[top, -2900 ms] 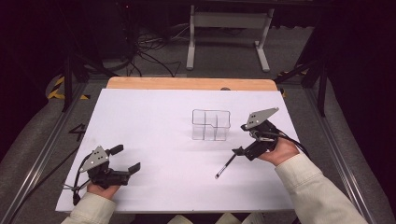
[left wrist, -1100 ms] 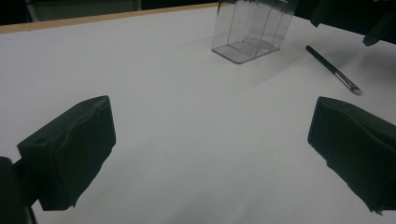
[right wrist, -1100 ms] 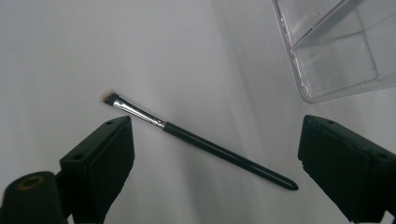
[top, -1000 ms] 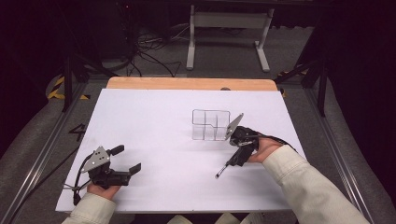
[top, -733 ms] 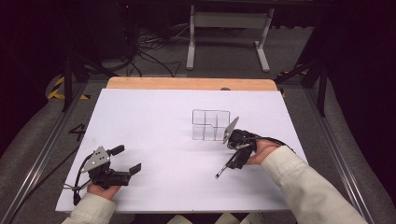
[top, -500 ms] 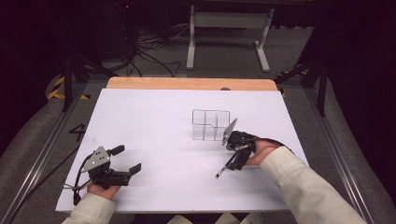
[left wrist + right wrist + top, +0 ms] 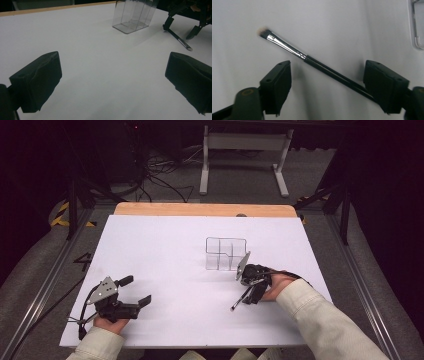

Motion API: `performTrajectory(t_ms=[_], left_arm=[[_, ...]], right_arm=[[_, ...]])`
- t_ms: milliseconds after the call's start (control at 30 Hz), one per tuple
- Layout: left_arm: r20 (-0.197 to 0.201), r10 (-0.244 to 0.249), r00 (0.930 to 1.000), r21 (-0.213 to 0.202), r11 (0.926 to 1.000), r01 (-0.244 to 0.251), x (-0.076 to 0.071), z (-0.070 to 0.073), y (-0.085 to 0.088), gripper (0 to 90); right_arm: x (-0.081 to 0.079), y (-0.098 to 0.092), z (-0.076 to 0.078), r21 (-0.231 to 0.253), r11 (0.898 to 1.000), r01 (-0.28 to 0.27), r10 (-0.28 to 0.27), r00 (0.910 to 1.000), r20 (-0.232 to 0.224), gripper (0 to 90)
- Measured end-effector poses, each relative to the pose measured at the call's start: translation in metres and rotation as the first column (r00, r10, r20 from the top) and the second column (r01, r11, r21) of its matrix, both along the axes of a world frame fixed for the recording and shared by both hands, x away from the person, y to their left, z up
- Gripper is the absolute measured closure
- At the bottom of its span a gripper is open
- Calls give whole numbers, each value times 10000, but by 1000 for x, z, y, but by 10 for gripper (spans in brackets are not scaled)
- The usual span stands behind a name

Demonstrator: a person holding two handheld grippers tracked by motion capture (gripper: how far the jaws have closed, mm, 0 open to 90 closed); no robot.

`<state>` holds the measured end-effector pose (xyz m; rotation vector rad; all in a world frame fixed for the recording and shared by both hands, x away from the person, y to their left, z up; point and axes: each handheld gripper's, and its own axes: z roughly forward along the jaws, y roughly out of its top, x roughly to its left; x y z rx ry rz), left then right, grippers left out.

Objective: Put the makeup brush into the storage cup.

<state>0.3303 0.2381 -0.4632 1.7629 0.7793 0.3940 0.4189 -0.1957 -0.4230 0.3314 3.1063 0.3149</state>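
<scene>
The right gripper is reaching down over a slim makeup brush that is lying flat on the white table, just on the person's side of the clear divided organizer. Its jaws are standing wide apart, straddling the black handle, and are gripping nothing. In the right gripper view the handle is passing diagonally between the jaws, its rear end running under the jaw nearer the organizer, while the metal ferrule and pale bristles are pointing away from the organizer.

The brush is looking light, thin and stiff, with a glossy handle that is probably slippery and apt to roll. The best hold is likely across the black handle near the ferrule, keeping off the soft bristles; being so low on the table, it may need the jaw tips almost touching the surface.

The left gripper is resting well away from the organizer, toward the person, jaws spread wide and empty.
</scene>
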Motion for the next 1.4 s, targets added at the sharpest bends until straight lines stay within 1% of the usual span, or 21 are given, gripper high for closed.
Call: performTrajectory(t_ms=[33, 67, 100, 267, 367, 400, 433, 500, 600, 633, 667, 767, 800, 900, 1067, 1233, 1400], left_arm=[[-22, 9, 10000, -29, 10000, -9, 0, 0, 0, 13], [1, 3, 10000, 3, 10000, -3, 0, 0, 0, 13], [0, 3, 10000, -1, 10000, -3, 0, 0, 0, 13], [-20, 10, 10000, -24, 10000, -10, 0, 0, 0, 13], [-58, 30, 10000, 6, 10000, -30, 0, 0, 0, 13], [-42, 26, 10000, 8, 10000, -26, 0, 0, 0, 13], [-39, 29, 10000, 12, 10000, -29, 0, 0, 0, 13], [-51, 32, 10000, 2, 10000, -32, 0, 0, 0, 13], [-57, 26, 10000, 5, 10000, -26, 0, 0, 0, 13], [-54, 30, 10000, -2, 10000, -30, 0, 0, 0, 13], [-54, 33, 10000, -1, 10000, -33, 0, 0, 0, 14], [-59, 24, 10000, -5, 10000, -24, 0, 0, 0, 14], [-60, 22, 10000, -6, 10000, -22, 0, 0, 0, 14], [-50, 15, 10000, -15, 10000, -15, 0, 0, 0, 14], [-63, 17, 10000, -11, 10000, -17, 0, 0, 0, 15], [-69, 13, 10000, -20, 10000, -13, 0, 0, 0, 15], [-66, 11, 10000, -21, 10000, -12, 0, 0, 0, 15]], right_arm=[[-1, 1, -1, -83, 9998, -180, 181, 9998, 49, 294], [-1, 1, -1, -127, 9996, -252, 253, 9996, 90, 297], [-2, 1, -1, -175, 9996, -224, 226, 9997, 106, 308], [-3, 2, 0, -306, 9986, -427, 436, 9985, 318, 359], [-4, 2, 0, -372, 9977, -560, 573, 9978, 322, 405], [-5, 3, 1, -356, 9977, -580, 591, 9977, 321, 439], [-5, 3, 1, -454, 9964, -713, 728, 9968, 320, 465], [-8, 5, 2, -555, 9953, -792, 809, 9963, 291, 515], [-7, 7, 2, -683, 9934, -921, 940, 9953, 250, 525], [-8, 8, 3, -746, 9936, -853, 870, 9960, 206, 531], [-7, 8, 3, -767, 9929, -912, 931, 9954, 214, 544], [-8, 9, 3, -834, 9922, -925, 941, 9954, 157, 627], [-8, 9, 4, -964, 9899, -1043, 1064, 9942, 179, 655], [-9, 10, 4, -1018, 9889, -1082, 1106, 9937, 179, 701], [-11, 13, 4, -1303, 9835, -1257, 1268, 9919, -2, 825], [-11, 15, 4, -1464, 9810, -1276, 1281, 9917, -62, 834], [-12, 17, 4, -1588, 9795, -1239, 1251, 9921, -22, 840]])
